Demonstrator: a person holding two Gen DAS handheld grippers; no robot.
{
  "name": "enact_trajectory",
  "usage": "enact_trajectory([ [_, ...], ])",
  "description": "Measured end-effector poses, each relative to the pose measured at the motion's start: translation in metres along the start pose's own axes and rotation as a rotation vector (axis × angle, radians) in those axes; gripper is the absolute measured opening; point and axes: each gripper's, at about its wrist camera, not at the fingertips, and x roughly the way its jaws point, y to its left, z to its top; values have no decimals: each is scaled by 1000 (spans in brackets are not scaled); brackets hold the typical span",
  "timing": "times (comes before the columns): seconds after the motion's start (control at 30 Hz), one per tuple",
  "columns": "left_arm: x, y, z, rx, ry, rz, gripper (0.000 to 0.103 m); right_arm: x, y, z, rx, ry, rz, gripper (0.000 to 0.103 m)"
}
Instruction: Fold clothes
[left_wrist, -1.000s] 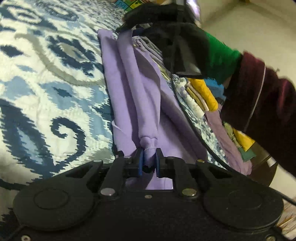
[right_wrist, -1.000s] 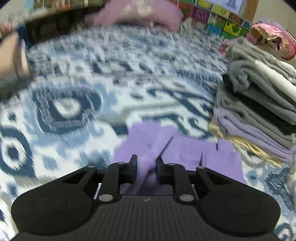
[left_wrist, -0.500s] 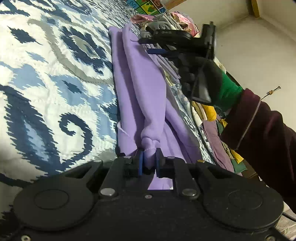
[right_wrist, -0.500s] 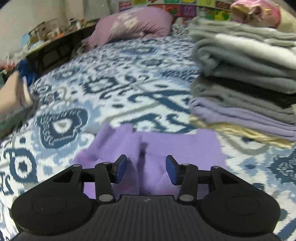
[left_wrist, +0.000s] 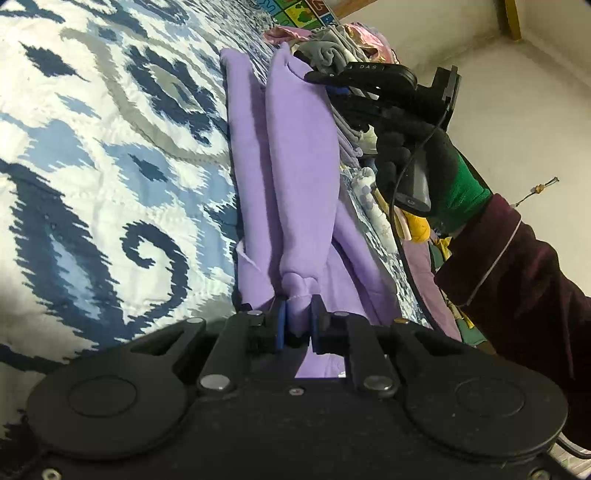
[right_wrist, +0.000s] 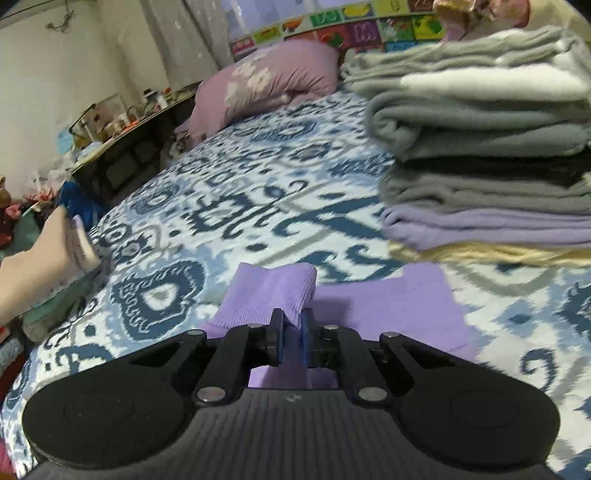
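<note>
The lilac garment (left_wrist: 299, 158) is a soft, fleecy piece lying stretched out in a long band on the bed (left_wrist: 110, 147), which has a blue and white patterned cover. Its cloth is gathered into two long rolls that run side by side. The near end is bunched into a small knot and lifted off the cover; the far end is lifted too, and its ribbed cuff (right_wrist: 273, 291) stands up above the flat part. A stack of folded clothes (right_wrist: 480, 147), grey, black, lilac and yellow, sits just beside that far end.
</note>
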Motion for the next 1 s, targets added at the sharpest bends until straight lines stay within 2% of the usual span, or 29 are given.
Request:
enact_trajectory([
  [0.2,-2,2,0,-5,8,1,12,33,10,-6,-77,60,-3,11],
  [0.33,-5,5,-1,-14,9,-3,12,40,12,-9,-93,75,-16,12],
  [0.4,-8,4,-1,-19,11,-5,12,38,11,-8,-98,79,-27,18],
  [0.5,-6,0,3,-20,10,-2,12,14,13,-4,-97,9,-38,23],
  [0.6,-2,-3,3,-18,7,3,12,-8,35,-9,-213,-41,24,23],
  [0.73,-2,-2,3,-22,5,6,12,-3,83,-38,-473,38,110,21],
  [0.8,-1,-1,2,-25,5,7,12,15,94,-48,-537,86,88,20],
  [0.9,-1,-1,3,-26,11,16,12,54,99,-66,-584,222,24,18],
  [1.0,3,-3,7,-22,20,23,12,60,101,-69,-565,204,11,18],
])
